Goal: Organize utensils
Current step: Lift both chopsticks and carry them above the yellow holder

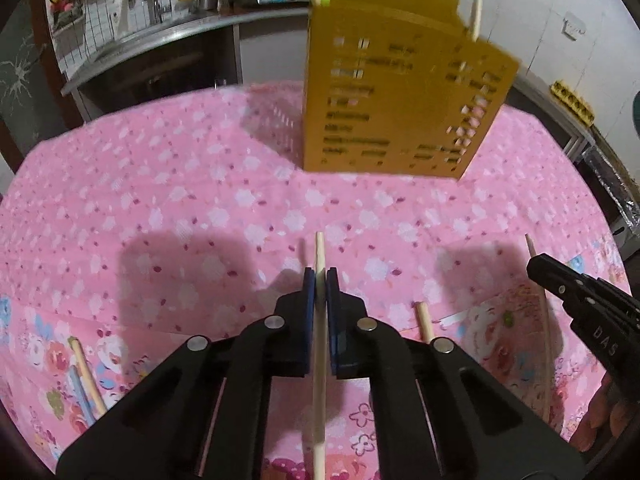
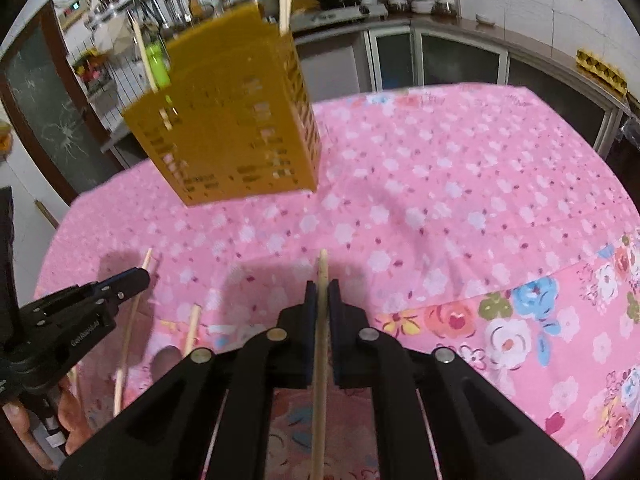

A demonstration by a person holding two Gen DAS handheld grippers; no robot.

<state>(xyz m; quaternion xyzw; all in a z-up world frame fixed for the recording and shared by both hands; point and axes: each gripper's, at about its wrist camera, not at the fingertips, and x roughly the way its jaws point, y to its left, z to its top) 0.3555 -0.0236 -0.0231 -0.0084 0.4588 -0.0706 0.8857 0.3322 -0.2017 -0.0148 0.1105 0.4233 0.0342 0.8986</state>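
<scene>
A yellow slotted utensil holder (image 1: pixel 400 96) stands on the pink floral tablecloth (image 1: pixel 180 200), with chopsticks (image 1: pixel 476 8) sticking out of its top. It also shows in the right wrist view (image 2: pixel 236 120). My left gripper (image 1: pixel 320 276) is shut on a wooden chopstick (image 1: pixel 319 252), held above the cloth in front of the holder. My right gripper (image 2: pixel 322 286) is shut on another wooden chopstick (image 2: pixel 322 268). The right gripper also shows at the right edge of the left wrist view (image 1: pixel 538 264), and the left gripper at the left of the right wrist view (image 2: pixel 140 276).
Loose chopsticks lie on the cloth near me (image 1: pixel 424 320) (image 1: pixel 86 376) (image 2: pixel 192 328). A kitchen counter (image 1: pixel 180 28) with a sink, pots and a stove runs behind the table. Cabinets (image 2: pixel 460 56) stand at the back right.
</scene>
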